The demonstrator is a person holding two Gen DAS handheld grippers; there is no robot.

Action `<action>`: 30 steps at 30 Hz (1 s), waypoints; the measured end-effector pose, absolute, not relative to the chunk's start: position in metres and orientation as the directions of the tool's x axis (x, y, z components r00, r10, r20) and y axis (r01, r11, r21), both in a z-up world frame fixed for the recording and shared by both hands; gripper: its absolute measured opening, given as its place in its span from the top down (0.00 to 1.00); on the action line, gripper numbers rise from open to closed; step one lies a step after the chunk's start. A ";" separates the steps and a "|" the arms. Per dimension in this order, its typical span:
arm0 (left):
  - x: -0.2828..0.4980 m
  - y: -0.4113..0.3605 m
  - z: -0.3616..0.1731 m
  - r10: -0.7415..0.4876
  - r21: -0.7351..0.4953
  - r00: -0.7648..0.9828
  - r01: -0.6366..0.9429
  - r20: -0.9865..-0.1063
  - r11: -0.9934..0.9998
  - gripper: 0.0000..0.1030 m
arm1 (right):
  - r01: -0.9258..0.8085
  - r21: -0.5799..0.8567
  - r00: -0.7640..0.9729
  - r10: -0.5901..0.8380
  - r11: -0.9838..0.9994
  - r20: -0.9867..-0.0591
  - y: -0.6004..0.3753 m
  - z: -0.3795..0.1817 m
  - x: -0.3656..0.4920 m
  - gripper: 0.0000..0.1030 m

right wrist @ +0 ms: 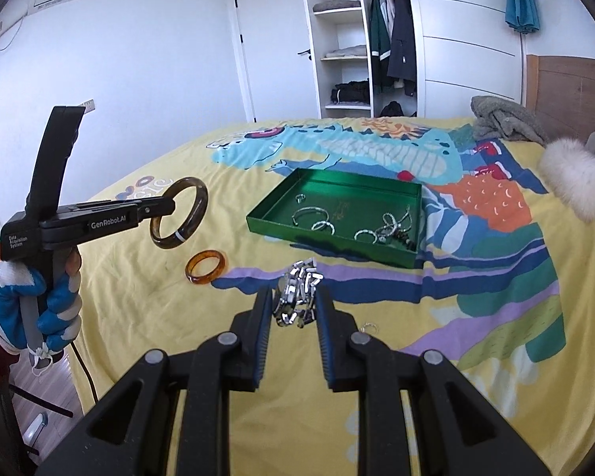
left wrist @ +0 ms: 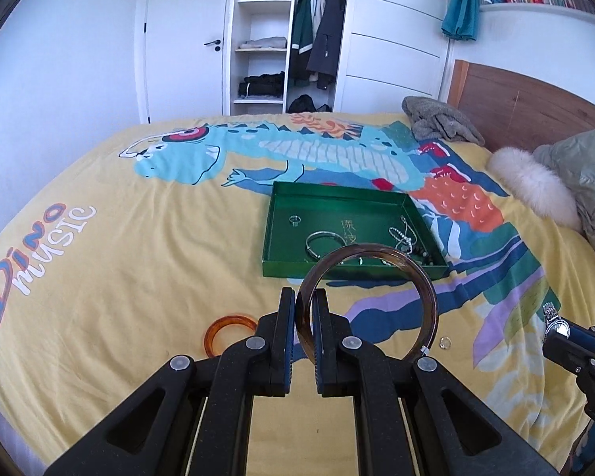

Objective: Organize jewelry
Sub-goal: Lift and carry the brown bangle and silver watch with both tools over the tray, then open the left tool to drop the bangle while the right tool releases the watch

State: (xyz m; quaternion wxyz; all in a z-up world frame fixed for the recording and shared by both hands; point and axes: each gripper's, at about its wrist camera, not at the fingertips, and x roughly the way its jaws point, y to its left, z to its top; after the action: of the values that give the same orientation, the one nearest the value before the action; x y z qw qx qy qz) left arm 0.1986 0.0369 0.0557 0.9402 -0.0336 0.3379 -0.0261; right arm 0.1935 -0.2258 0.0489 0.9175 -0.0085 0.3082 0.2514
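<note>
**Both tongs loaded, tray next**

Left tongs (left wrist: 306, 309) pinching the dark bangle (left wrist: 377, 273) by its rim, up off the bed. Right tongs (right wrist: 293, 309) clamped on the metal watch (right wrist: 297, 291). Best lowered right inside the green tray (right wrist: 273, 202), clear of the bracelets, before letting go.

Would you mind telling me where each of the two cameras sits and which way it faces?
Left wrist: rides the left claw, facing the wardrobe across the bed; its fingers clamp a dark bangle; the right claw peeks in at right.
Right wrist: rides the right claw, same heading; its fingers pinch a metal watch; the gloved left hand shows.
Shared: green tray, orange bangle, dark bangle.
</note>
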 end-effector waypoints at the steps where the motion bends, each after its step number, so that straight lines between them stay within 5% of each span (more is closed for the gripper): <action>1: 0.200 0.039 0.060 -0.071 -0.082 0.776 0.025 -0.627 0.996 0.92 | -0.463 0.137 0.692 0.454 0.875 -0.561 -0.226 0.055 0.196 0.80; 18: 0.307 0.049 0.085 -0.046 -0.088 0.792 -0.009 -0.609 0.996 0.92 | -0.377 0.134 0.797 0.395 0.916 -0.456 -0.219 0.125 0.313 0.80; 30: 0.448 0.014 0.009 0.016 -0.005 0.694 -0.028 -0.720 1.000 0.92 | -0.354 0.172 0.693 0.381 0.919 -0.611 -0.181 0.021 0.472 0.80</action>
State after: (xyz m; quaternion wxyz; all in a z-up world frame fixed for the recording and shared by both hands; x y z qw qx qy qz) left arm 0.4481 0.0138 0.0085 0.9203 -0.0077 0.3910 0.0121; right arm 0.4723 -0.1809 0.0213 0.9199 0.0201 0.3366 0.2000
